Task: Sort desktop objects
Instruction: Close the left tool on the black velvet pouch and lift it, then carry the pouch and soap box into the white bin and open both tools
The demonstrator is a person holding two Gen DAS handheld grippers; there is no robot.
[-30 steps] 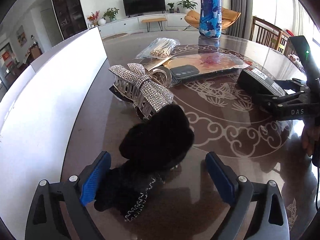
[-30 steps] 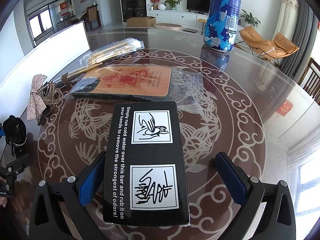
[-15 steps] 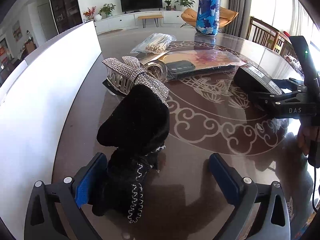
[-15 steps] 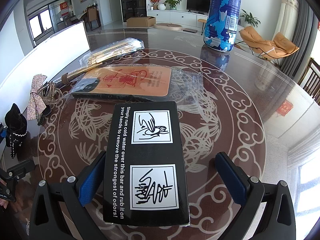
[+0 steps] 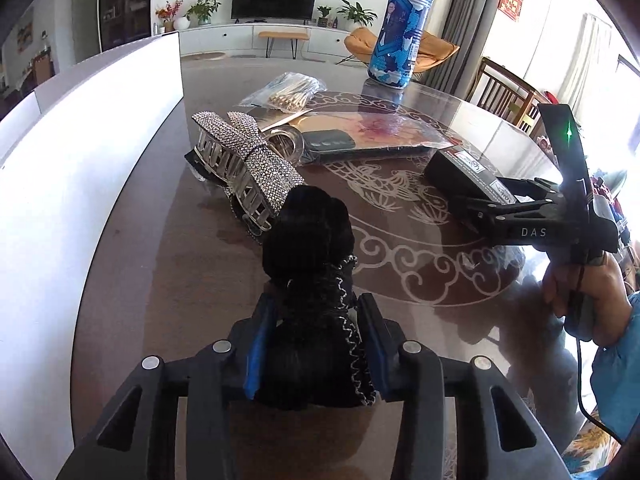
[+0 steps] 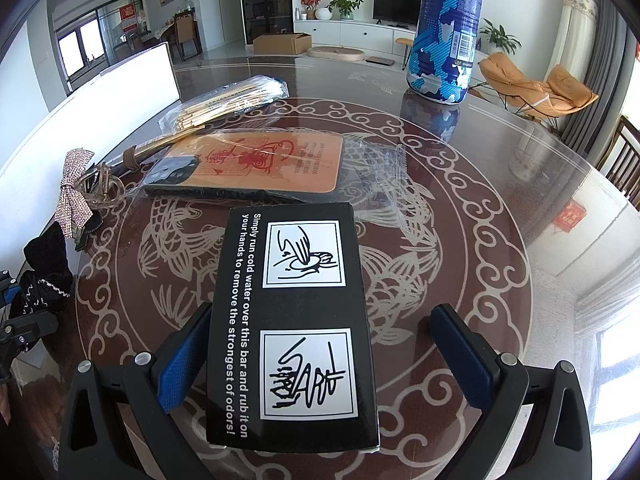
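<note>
A black fuzzy hair piece (image 5: 308,240) with silver trim stands on the dark patterned table (image 5: 400,280), between the blue pads of my left gripper (image 5: 316,312). The jaws are closing and both pads press its lower part. Just beyond it lies a rhinestone bow hair clip (image 5: 248,160). In the right wrist view, a black box (image 6: 292,320) with white printed pictures lies flat between the fingers of my right gripper (image 6: 320,316). That gripper is open, with a clear gap between its right pad and the box.
A blue patterned bottle (image 6: 444,32) stands at the far side. An orange card in clear plastic (image 6: 256,164) and a bag of wooden sticks (image 6: 224,104) lie mid-table. A white panel (image 5: 80,160) runs along the left edge. A person's hand (image 5: 580,292) holds the right gripper.
The left jaws have come together from wide open onto the black hair piece, which now stands more upright between the pads. The right gripper and the box have not moved.
</note>
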